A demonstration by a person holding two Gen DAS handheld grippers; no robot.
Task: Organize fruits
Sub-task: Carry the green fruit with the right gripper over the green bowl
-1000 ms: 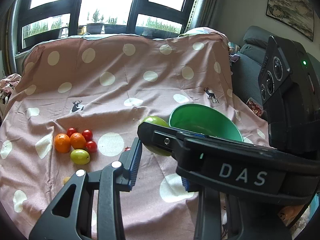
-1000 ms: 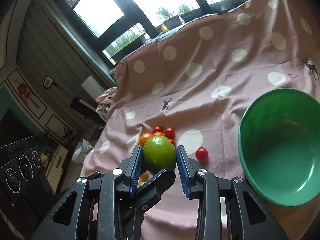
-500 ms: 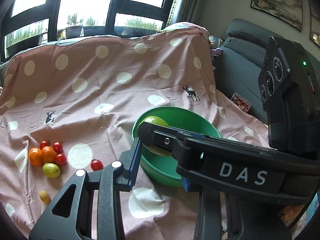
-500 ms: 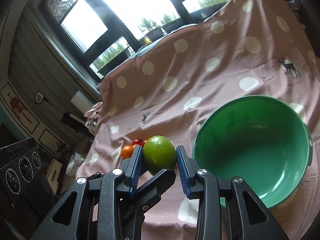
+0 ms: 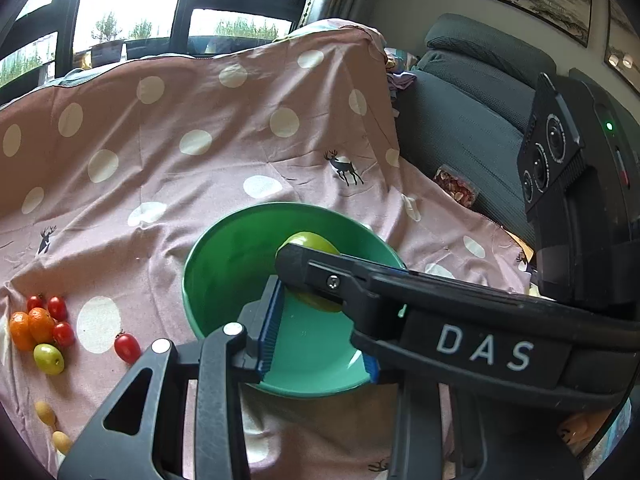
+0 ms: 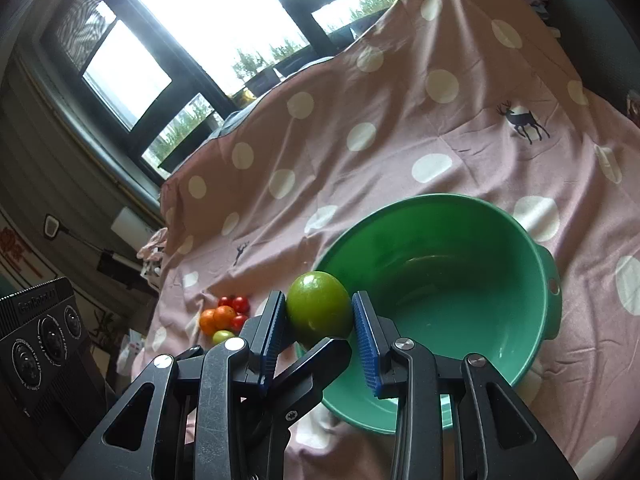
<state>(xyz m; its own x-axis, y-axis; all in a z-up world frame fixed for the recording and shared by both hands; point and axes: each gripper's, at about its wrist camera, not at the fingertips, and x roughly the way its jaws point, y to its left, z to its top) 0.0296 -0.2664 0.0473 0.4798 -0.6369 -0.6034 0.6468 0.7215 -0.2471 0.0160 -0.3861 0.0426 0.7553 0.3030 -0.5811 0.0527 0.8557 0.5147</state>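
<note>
- Blue ribbed pads of the right gripper (image 6: 320,322) press on either side of a round green fruit (image 6: 319,305), so that claw is closed on it and carrying it off the cloth.
- Black plastic of the left gripper (image 5: 318,330) sits close underneath: one of its fingers shows in the right wrist view just below the fruit. Nothing lies between its own pads, which stand a little apart over the bowl; I judge it empty.
- From the right claw, the green bowl (image 6: 552,280) lies ahead and to the right, and the fruit hangs at about its near left rim. Seen from the left wrist, the fruit appears over the bowl's inside, so it is probably just past the rim. That is what the drop turns on: whether the fruit is clear of the rim.
- The fruit is near round, with no long axis to mind.
- Further left on the pink spotted cloth (image 5: 200,184) wait a cluster of oranges and cherry tomatoes (image 5: 40,326), one stray tomato (image 5: 127,347), and small yellow fruits at the edge.
- Hard to tell: the right gripper's body hides the lower half of the fruit from the left wrist, and the bowl's near wall is cut off behind both claws. Its visible floor looks bare.
</note>
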